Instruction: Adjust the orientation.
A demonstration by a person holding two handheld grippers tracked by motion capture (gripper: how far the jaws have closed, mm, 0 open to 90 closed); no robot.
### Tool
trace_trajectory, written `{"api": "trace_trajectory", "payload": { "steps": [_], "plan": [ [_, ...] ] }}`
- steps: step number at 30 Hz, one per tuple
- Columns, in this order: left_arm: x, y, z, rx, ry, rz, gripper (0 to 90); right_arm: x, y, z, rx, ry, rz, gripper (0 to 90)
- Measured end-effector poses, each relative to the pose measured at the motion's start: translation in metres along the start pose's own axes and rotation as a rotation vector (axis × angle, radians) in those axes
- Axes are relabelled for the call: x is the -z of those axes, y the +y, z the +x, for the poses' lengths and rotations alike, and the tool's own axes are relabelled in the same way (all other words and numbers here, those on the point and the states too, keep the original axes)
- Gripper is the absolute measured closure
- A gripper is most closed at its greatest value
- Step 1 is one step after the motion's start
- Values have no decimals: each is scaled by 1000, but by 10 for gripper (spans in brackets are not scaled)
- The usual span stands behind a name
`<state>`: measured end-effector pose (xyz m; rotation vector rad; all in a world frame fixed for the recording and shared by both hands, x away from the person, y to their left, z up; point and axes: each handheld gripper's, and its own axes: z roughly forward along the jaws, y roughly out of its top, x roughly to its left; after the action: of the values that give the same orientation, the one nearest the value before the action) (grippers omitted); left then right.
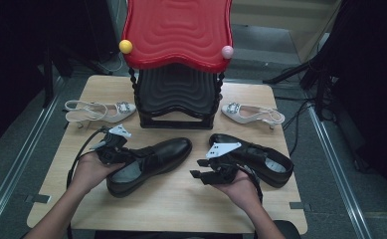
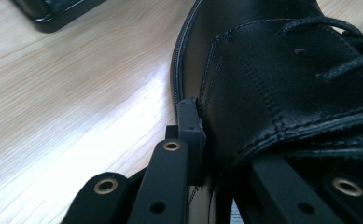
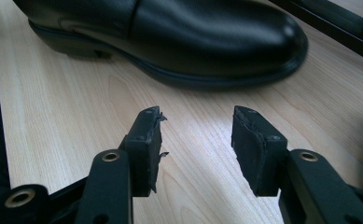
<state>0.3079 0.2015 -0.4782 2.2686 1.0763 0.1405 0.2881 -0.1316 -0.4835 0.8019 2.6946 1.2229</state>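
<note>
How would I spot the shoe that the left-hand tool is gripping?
Start at the red and black shoe rack at the table's far edge. Just in front of it, toward the person's left, lies a black lace-up shoe. Unlike the other black shoe, the left gripper clamps its side.

Table (image 1: 181, 199): I see pale wood-grain laminate, smooth, with a soft sheen.
Left black shoe (image 1: 151, 162): I read it as black leather, smooth, with a low gloss on the toe and visible stitching.
Right black shoe (image 1: 260, 157): looks like black leather, with a pale lining.
Stool seat (image 1: 178, 30): red glossy plastic, rippled.
Stool base (image 1: 177, 94): black glossy plastic.
Right gripper (image 3: 195, 140): I see matt black plastic links, brass-coloured rivets and rough, frayed pads.
White heels (image 1: 99, 110): pale, slightly shiny.
</note>
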Motion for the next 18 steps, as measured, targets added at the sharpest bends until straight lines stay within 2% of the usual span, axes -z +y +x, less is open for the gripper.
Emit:
{"api": "trace_trajectory", "payload": {
  "steps": [7, 8, 15, 18],
  "plan": [
    [-16, 1, -8, 39, 17, -1, 849, -1, 0, 2, 0, -8, 2, 538],
    [-17, 0, -9, 55, 5, -6, 846, -1, 0, 2, -1, -9, 3, 539],
    [-23, 1, -10, 96, -34, -29, 798, -6, 1, 3, -6, -15, 7, 546],
    [-23, 0, -6, 117, -78, -41, 708, -8, 2, 2, -13, -16, 5, 549]
  ]
}}
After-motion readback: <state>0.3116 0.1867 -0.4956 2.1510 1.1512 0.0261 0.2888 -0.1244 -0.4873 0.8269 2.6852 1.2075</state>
